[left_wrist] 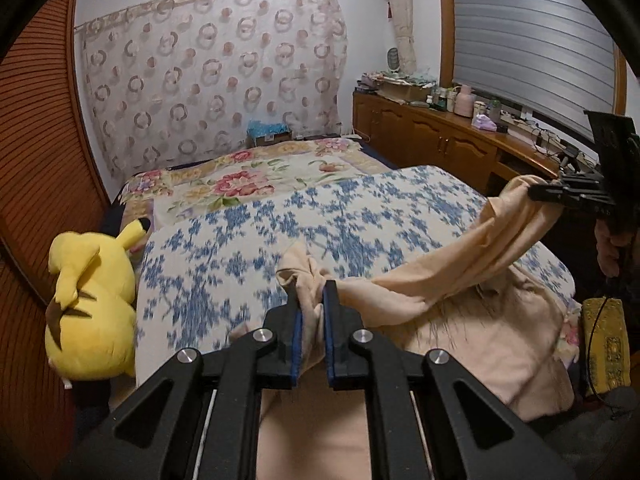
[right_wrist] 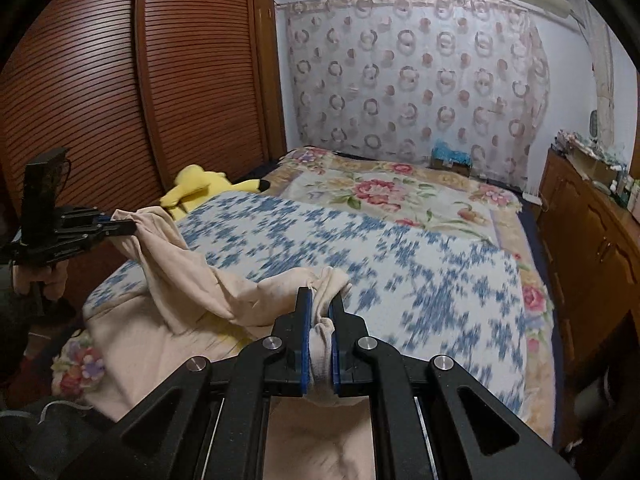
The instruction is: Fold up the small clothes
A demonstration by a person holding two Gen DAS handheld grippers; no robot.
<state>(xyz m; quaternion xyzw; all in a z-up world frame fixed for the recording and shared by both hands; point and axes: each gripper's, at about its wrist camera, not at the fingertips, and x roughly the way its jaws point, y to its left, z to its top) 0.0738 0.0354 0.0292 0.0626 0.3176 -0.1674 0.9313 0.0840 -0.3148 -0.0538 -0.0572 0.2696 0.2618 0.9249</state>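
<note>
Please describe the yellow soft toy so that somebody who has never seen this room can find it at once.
Find the bed with the blue-flowered cover. At its side nearest the brown slatted wardrobe lies the yellow plush toy, beside the cover's edge. It is the only bright yellow thing there, with pointed black-tipped ears, unlike the pale peach garment held up over the bed.

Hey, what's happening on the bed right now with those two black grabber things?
A person is holding a two-finger gripper in each hand, working on a peach garment above the bed with the blue-flowered cover. The left gripper and the right gripper are each clamped on a bunched end of it, so the cloth hangs between them, lifted and not yet folded. A yellow plush toy lies beside it.
</note>
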